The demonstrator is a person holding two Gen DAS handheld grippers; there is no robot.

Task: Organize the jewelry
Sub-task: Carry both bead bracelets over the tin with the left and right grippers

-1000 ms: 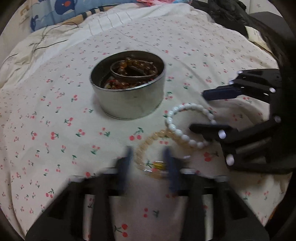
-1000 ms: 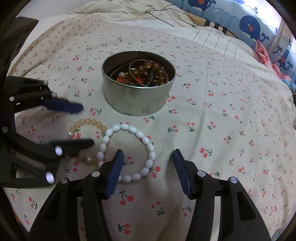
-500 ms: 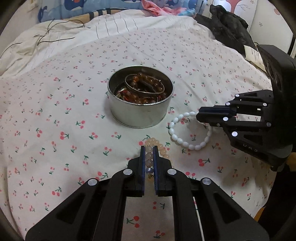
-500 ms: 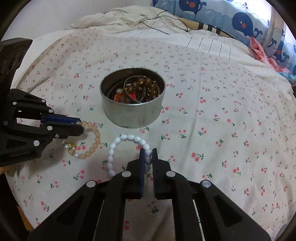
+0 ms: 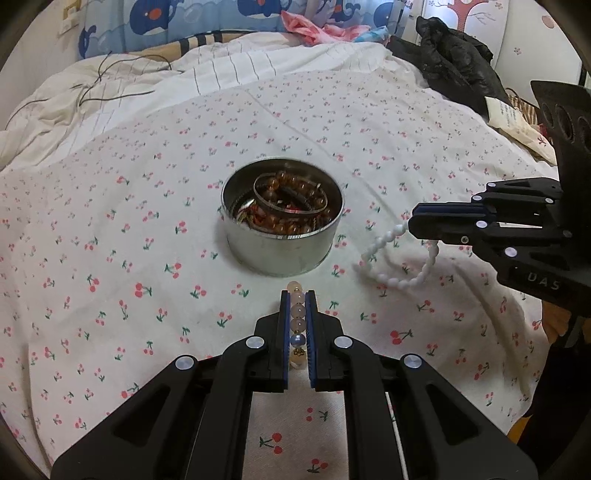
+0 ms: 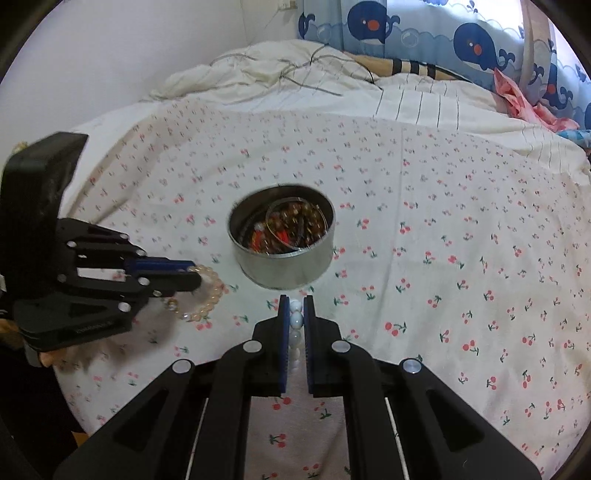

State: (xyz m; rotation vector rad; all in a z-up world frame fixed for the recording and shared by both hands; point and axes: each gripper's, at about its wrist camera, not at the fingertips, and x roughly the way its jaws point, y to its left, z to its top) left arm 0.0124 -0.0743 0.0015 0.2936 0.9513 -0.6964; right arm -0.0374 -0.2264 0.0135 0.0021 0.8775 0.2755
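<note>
Bedroom: bed [image 5: 110, 221], rumpled duvet [image 6: 258, 74], whale curtain [image 6: 461, 33].

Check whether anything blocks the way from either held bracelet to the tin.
Nothing visible does. The left gripper holds the peach bracelet and the right gripper the white bracelet, both near the tin. Only bare cherry-print sheet lies between, and the tin is open-topped, though already holding jewelry.

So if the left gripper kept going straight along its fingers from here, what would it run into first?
Most likely the metal tin: it sits directly ahead of the left gripper, which is shut on the peach bead bracelet. Only cherry-print sheet shows between them, though depth is hard to judge, so it might meet the sheet first.
</note>
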